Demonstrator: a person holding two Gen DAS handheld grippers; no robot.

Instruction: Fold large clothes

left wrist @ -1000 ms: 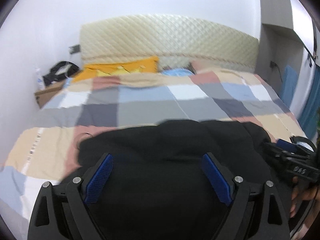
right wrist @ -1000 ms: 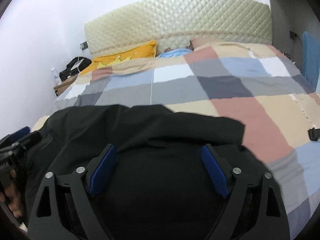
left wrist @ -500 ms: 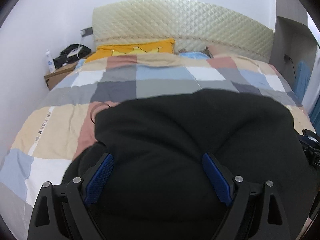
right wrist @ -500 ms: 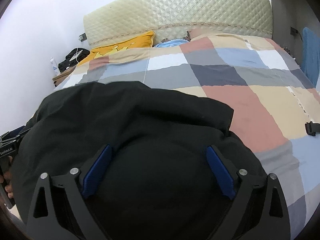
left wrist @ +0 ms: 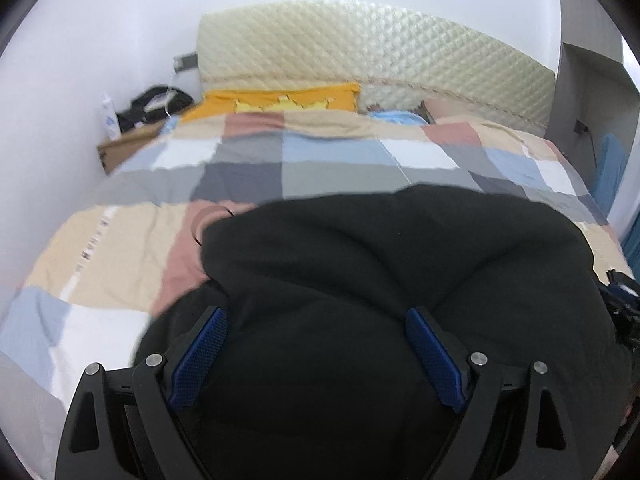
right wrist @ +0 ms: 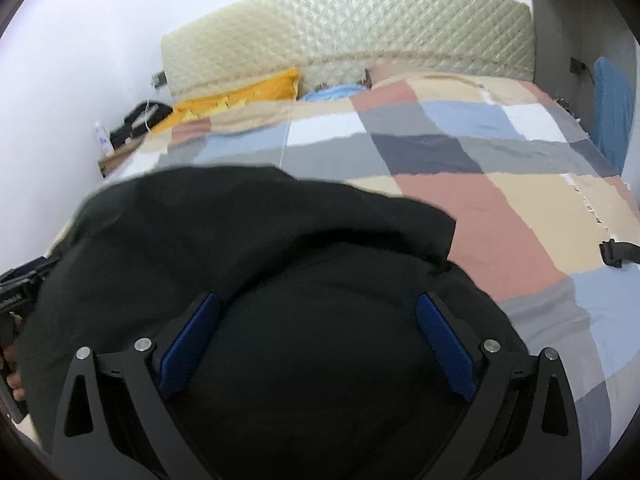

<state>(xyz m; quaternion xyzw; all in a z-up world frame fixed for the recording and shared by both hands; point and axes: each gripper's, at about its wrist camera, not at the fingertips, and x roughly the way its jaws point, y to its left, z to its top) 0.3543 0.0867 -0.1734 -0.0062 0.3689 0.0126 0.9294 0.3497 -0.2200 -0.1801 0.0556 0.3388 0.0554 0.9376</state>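
Left wrist view: a black garment (left wrist: 400, 300) lies doubled over near the foot of a checked bedspread (left wrist: 320, 152), the left gripper (left wrist: 316, 356) spread wide, pinching nothing. Right gripper (right wrist: 316, 344) is opening above the cloth. One fold appears laid; further folds likely remain.

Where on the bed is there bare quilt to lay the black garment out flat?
The checked quilt is bare between the black garment and the orange pillow by the headboard, and all along its right side. The near left corner is crowded: garment under both open grippers, left gripper and right gripper, whose jaws are opening.
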